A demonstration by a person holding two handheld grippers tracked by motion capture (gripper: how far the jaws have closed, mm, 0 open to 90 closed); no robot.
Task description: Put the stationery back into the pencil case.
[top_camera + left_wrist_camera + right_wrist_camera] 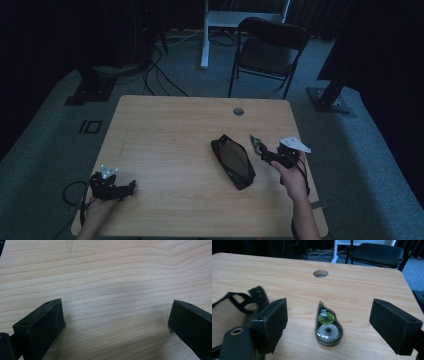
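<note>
A green and clear correction-tape dispenser (327,326) lies flat on the wooden table (165,130), its tip pointing away; in the high view the dispenser (257,144) sits just right of a black pencil pouch (233,161). My right gripper (328,320) is open, its jaws standing wide on either side of the dispenser without touching it; from above, the right gripper (266,154) is close behind the dispenser. My left gripper (131,187) rests low at the table's front left, open, with bare wood between its jaws (116,317).
The pouch's black edge and strap (239,300) lie just left of my right gripper's left jaw. A round cable hole (238,111) is at the table's far side. A black chair (267,47) and cables stand on the floor beyond the table.
</note>
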